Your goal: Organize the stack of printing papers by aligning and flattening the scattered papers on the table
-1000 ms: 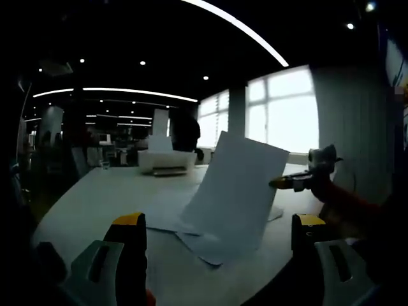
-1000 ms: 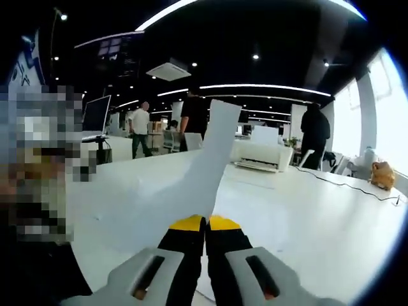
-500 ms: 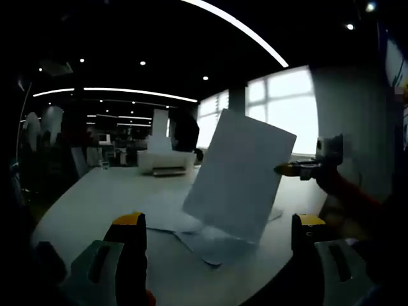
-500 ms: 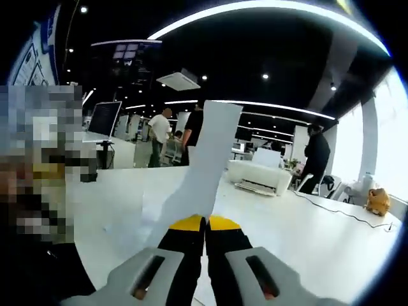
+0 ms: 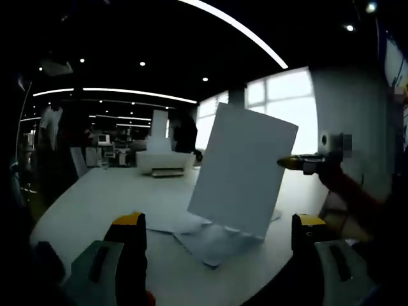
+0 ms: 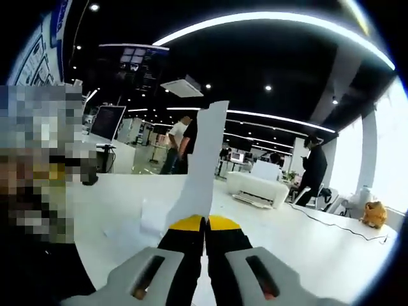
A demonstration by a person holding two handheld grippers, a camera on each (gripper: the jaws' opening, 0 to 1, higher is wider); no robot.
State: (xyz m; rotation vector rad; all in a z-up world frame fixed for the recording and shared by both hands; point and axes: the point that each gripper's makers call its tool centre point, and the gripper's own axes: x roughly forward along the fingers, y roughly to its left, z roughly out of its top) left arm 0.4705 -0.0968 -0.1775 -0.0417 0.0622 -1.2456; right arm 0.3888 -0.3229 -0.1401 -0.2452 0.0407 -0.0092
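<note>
1. The right hand-held gripper (image 6: 205,223) has its yellow-tipped jaws pressed together on the edge of a white sheet (image 6: 203,167), which rises edge-on from them
2. In the left gripper view the right hand-held gripper (image 5: 288,163) enters from the right and holds that sheet (image 5: 242,171) upright, lifted clear of the white table (image 5: 102,197)
3. The left hand-held gripper (image 5: 217,223) hangs wide open, holding nothing
4. More papers (image 5: 205,236) lie loosely overlapped on the table below the lifted sheet
5. A white printer (image 5: 164,162) stands farther back on the table
</note>
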